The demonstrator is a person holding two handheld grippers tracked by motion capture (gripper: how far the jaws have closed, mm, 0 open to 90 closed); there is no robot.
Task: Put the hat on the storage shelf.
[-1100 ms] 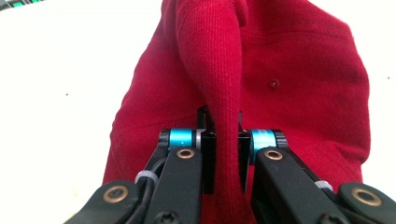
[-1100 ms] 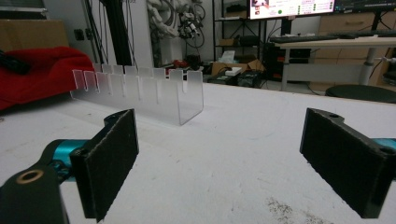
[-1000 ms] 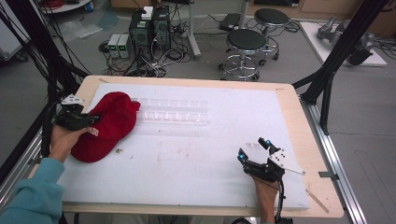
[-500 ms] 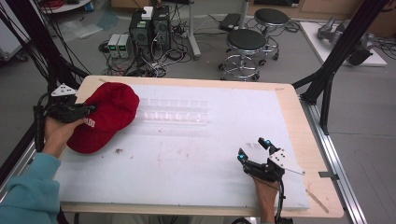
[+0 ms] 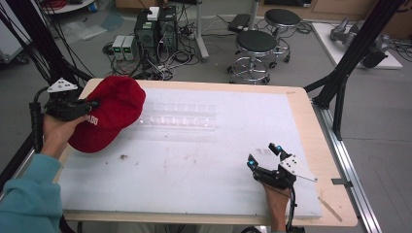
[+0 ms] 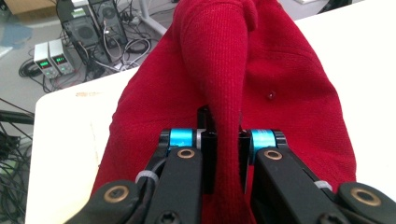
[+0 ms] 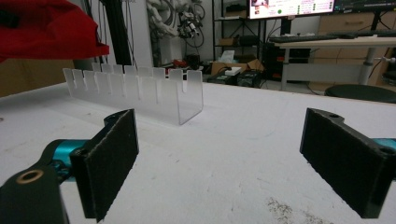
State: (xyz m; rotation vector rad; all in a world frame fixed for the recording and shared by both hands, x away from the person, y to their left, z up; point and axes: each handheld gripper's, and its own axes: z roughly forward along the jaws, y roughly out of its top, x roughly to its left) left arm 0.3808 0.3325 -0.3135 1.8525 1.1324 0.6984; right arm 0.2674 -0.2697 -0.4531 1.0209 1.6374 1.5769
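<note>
A red knitted fabric cap (image 5: 109,116) with white lettering on its side is seen at the far left part of the desk (image 5: 301,104), its crown lifted and its lower edge over the white foam sheet (image 5: 194,160) that covers the desk. A fold of the cap (image 6: 224,93) is pinched between the closed jaws of the left gripper (image 5: 90,104), which is held by a hand (image 5: 56,133) in a teal sleeve (image 5: 26,199) at the desk's left edge. A clear plastic slotted rack (image 5: 180,116) is seen just beside the cap, towards the middle of the far side. The right gripper (image 5: 265,154) is held low over the near right part of the sheet, well apart from the cap, with its jaws spread wide and nothing between them; the rack (image 7: 135,91) is seen ahead of it. Black stools (image 5: 255,48) and electronic boxes (image 5: 155,29) are seen on the floor beyond.
</note>
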